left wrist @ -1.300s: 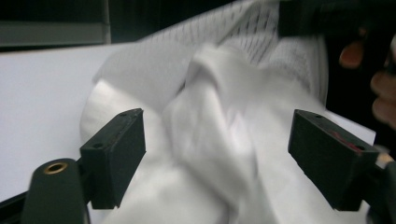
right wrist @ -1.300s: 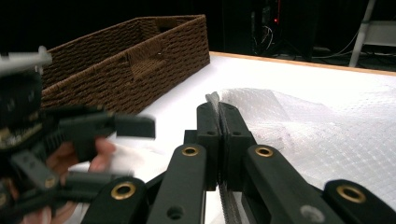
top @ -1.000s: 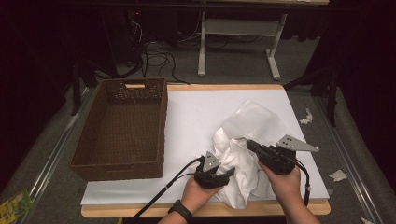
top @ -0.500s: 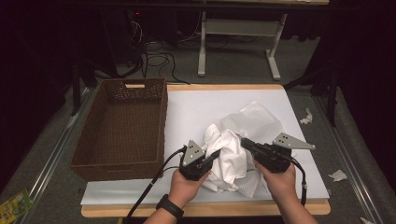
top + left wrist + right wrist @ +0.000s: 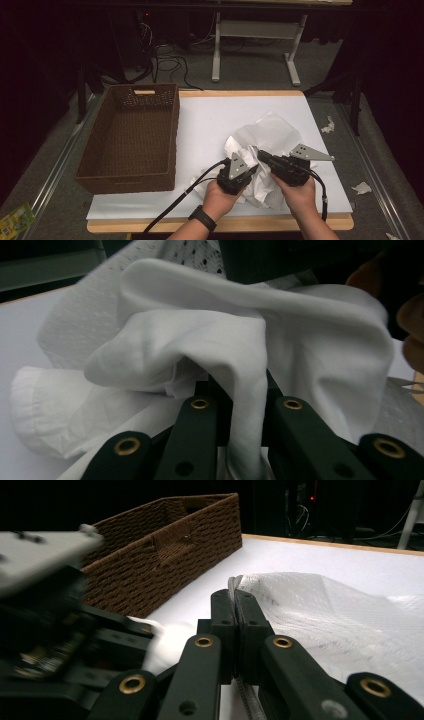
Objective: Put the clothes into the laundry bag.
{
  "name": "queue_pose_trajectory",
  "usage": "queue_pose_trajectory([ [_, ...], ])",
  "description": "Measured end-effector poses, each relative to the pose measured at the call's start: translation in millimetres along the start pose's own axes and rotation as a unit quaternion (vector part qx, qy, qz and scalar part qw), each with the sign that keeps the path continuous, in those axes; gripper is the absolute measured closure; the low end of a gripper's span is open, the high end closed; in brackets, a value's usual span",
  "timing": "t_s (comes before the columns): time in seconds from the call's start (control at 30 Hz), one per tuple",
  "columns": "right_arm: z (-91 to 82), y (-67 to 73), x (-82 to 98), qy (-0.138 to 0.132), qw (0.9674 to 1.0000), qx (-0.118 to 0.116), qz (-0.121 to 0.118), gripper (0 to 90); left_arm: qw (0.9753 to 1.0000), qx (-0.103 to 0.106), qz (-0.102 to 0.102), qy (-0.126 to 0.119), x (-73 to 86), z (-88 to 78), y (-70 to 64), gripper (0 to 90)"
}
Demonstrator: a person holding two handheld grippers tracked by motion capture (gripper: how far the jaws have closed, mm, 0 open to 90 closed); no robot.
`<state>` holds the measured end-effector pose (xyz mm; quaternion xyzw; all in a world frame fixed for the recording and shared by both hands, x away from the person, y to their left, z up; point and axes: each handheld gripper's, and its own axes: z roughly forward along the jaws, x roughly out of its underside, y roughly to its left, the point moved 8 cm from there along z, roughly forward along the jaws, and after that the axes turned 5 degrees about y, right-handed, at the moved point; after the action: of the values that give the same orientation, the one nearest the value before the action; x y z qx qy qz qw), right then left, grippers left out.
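A crumpled white cloth [image 5: 272,134], part plain and part fine mesh, lies on the near right of the white table top [image 5: 215,112]. My left gripper [image 5: 252,168] is shut on a plain fold of it. In the left gripper view that fold [image 5: 250,365] drapes over and between the jaws of the left gripper [image 5: 239,390]. My right gripper [image 5: 261,154] is just to its right, almost touching it. In the right gripper view, the right gripper [image 5: 239,605] has its jaws pressed together on the cloth's thin grey hem, and the mesh part [image 5: 340,615] spreads out to the right.
A brown wicker basket [image 5: 175,135] stands on the left of the table with nothing in it, also seen as the basket [image 5: 165,545] in the right gripper view. The blurred left gripper body [image 5: 55,630] sits close at the left there. Paper scraps [image 5: 362,188] lie right of the table.
The left gripper has risen, closed on a fold of the cloth and moved in beside the right gripper. The cloth is bunched tighter. The right gripper has stayed in place.
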<state>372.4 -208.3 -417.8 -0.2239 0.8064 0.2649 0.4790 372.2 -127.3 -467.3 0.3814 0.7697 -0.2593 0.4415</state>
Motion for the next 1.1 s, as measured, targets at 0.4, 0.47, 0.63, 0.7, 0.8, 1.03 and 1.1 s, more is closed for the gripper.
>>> queue_pose_trajectory([
  [0.4, -5.4, 3.3, -1.3, -0.009, 0.9998, -0.016, 0.003, 89.3, 0.9980, -0.013, -0.061, 0.012, 9.9, 31.6, 16.6, 83.4],
  [0.47, -5.9, 3.4, -1.6, -0.009, 0.9998, -0.017, 0.005, 89.4, 0.9981, -0.016, -0.059, 0.002, 7.5, 22.3, 16.8, 84.2],
  [0.63, -5.6, 10.2, -4.9, -0.016, 0.9995, -0.027, 0.002, 89.4, 0.9978, -0.035, -0.048, -0.030, -0.6, -14.0, 24.1, 84.5],
  [0.7, -4.7, 13.0, -5.8, -0.016, 0.9995, -0.029, -0.001, 89.4, 0.9971, -0.041, -0.050, -0.039, -3.2, -25.4, 28.6, 84.5],
  [0.8, -2.1, 15.7, -6.1, -0.015, 0.9994, -0.030, -0.005, 89.4, 0.9969, -0.048, -0.043, -0.045, -6.4, -35.1, 31.3, 84.4],
  [1.03, 0.2, 14.3, 0.0, -0.005, 0.9996, -0.027, -0.002, 89.4, 0.9966, -0.037, -0.055, -0.050, -11.6, -17.8, 24.8, 83.6],
  [1.1, 0.2, 12.7, 1.4, -0.004, 0.9996, -0.029, 0.003, 89.4, 0.9958, -0.030, -0.070, -0.051, -11.1, -7.7, 25.6, 83.5],
])
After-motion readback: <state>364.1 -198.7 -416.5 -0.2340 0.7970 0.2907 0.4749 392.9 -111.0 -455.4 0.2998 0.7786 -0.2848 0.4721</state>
